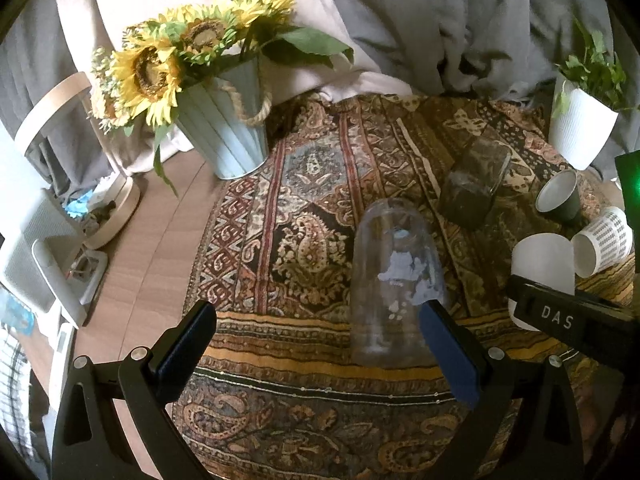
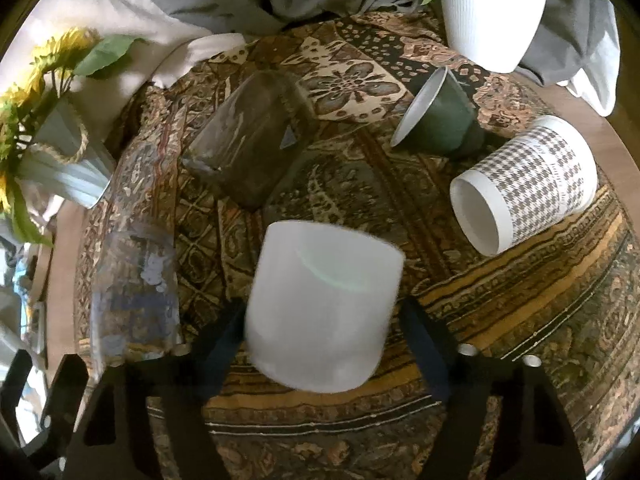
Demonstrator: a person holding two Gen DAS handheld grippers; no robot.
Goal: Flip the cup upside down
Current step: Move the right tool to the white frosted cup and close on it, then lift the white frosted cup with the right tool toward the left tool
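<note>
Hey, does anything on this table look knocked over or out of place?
Yes. The green cup, the patterned cup and the dark glass lie on their sides on the cloth.

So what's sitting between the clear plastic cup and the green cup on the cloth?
In the left wrist view, a dark glass jar lies on its side between the clear plastic cup and the green cup.

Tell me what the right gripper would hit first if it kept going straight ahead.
The right gripper would meet the plain white cup first; that cup already sits between its open jaws, closed end up. Whether the fingers touch it is unclear, since the frame is blurred.
</note>
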